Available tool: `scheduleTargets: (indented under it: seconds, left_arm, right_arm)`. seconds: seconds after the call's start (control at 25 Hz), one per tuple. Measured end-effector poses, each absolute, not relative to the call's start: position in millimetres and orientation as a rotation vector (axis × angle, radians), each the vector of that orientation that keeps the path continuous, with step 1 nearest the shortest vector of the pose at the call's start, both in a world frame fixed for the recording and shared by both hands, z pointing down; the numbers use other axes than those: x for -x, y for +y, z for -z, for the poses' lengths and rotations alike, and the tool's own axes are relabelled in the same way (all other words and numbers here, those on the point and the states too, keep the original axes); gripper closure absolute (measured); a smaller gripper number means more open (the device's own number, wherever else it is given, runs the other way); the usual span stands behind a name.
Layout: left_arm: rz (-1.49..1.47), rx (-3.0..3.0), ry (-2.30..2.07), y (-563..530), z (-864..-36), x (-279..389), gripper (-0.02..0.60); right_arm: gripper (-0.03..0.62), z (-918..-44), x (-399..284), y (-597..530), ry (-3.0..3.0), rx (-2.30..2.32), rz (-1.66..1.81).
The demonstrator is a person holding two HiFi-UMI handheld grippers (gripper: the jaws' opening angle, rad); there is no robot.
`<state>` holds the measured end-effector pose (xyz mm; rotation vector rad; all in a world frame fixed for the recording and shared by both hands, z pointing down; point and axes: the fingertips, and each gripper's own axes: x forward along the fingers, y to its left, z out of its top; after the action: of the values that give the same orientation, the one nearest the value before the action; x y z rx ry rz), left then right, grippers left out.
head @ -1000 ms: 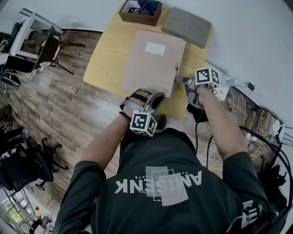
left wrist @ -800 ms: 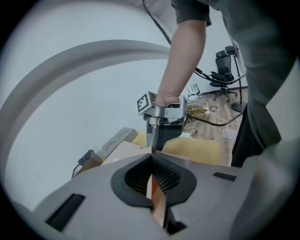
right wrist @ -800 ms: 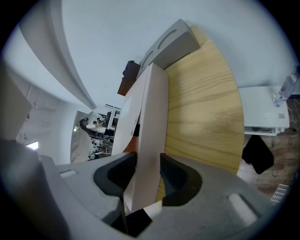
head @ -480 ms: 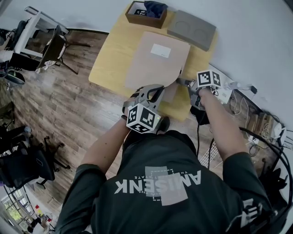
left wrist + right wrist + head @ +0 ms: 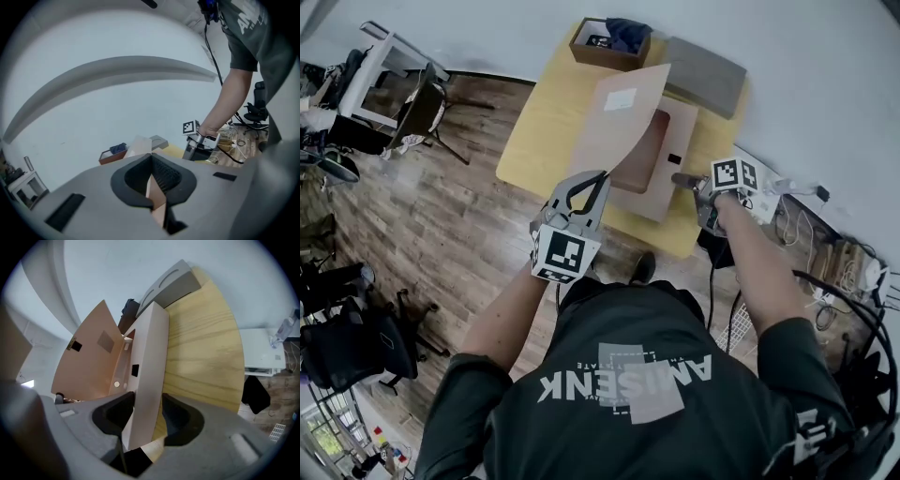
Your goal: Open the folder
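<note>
left tool (image 5: pixel 598 180) is clamped tight on the near edge of the folder's (image 5: pixel 675 136) cover (image 5: pixel 623 122). right tool (image 5: pixel 679 177), its jaws just widening, straddles the base's side wall without squeezing it. the tan folder lies on the table (image 5: pixel 539 127), its cover raised steeply and the inside showing.
</note>
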<state>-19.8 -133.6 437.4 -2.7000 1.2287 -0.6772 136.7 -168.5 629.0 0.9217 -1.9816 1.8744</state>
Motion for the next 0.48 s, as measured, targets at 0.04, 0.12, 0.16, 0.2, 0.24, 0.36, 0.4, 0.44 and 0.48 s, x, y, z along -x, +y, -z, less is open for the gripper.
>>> scheduleTargets:
  seconds: [0.04, 0.12, 0.16, 0.2, 0.24, 0.36, 0.4, 0.44, 0.48]
  left_arm:
    - [0.647, 2.703, 1.288, -134.7, -433.7, 34.7, 0.581]
    - [0.595, 2.700, 1.421, -139.9, -427.0, 67.2, 0.581]
    - [0.578, 2.690, 1.484, -143.8, -424.5, 84.0, 0.581]
    - [0.564, 2.680, 1.545, -148.3, -422.6, 100.4, 0.581]
    - [0.549, 2.672, 1.607, -153.1, -421.6, 116.5, 0.581]
    - [0.521, 2.639, 1.781, -167.9, -422.2, 162.0, 0.581]
    - [0.523, 2.626, 1.826, -171.6, -424.4, 175.4, 0.581]
    - [0.526, 2.617, 1.864, -174.3, -427.2, 187.7, 0.581]
    - [0.526, 2.611, 1.898, -176.3, -430.5, 198.8, 0.581]
  right_arm:
    - [0.401, -629.2, -136.8, -168.3, -1.980, -0.932, -1.885]
    - [0.398, -630.1, -137.4, -168.1, -1.976, -0.947, -1.896]
    - [0.396, -630.5, -137.3, -168.5, -1.973, -0.951, -1.897]
    - [0.395, -630.8, -136.8, -169.0, -1.972, -0.953, -1.897]
    - [0.393, -630.9, -136.1, -169.3, -1.970, -0.955, -1.897]
    - [0.390, -630.3, -134.9, -169.3, -1.954, -0.970, -1.903]
    - [0.388, -630.5, -135.0, -169.1, -1.944, -0.980, -1.910]
    - [0.387, -631.0, -135.1, -168.7, -1.936, -0.989, -1.918]
    - [0.387, -631.5, -135.1, -168.1, -1.929, -0.997, -1.926]
